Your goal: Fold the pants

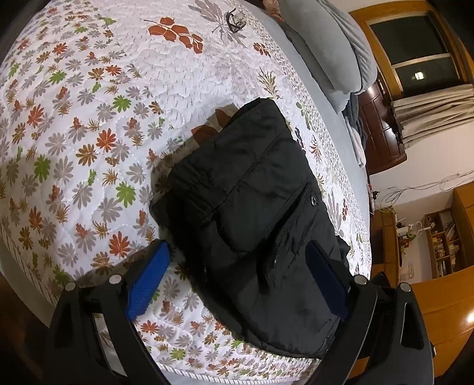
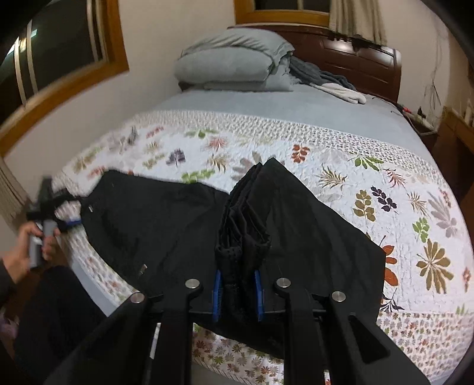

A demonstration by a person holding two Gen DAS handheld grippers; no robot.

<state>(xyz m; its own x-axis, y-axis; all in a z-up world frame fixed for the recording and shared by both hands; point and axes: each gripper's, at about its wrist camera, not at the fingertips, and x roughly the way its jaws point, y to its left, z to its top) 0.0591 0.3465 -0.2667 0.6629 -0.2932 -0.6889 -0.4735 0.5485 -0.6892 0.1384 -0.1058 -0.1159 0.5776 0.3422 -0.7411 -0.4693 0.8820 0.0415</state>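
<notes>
Black pants (image 1: 251, 207) lie partly folded on a floral quilt (image 1: 89, 118), near the bed's front edge. My left gripper (image 1: 237, 245) stands wide open at the waist end; one blue pad (image 1: 148, 281) rests over the quilt, the other over the fabric. In the right wrist view the pants (image 2: 148, 225) spread leftward, and my right gripper (image 2: 238, 278) is shut on a bunched fold of their cloth, lifted above the lower layer. The left gripper (image 2: 72, 207) shows blurred at the far left, held by a hand (image 2: 26, 248).
A folded grey duvet (image 2: 234, 59) and grey clothes (image 2: 331, 83) lie at the head of the bed by a dark headboard (image 2: 355, 56). Eyeglasses (image 1: 235, 19) rest on the far quilt. Wooden shelves (image 1: 444, 237) stand to the right of the bed.
</notes>
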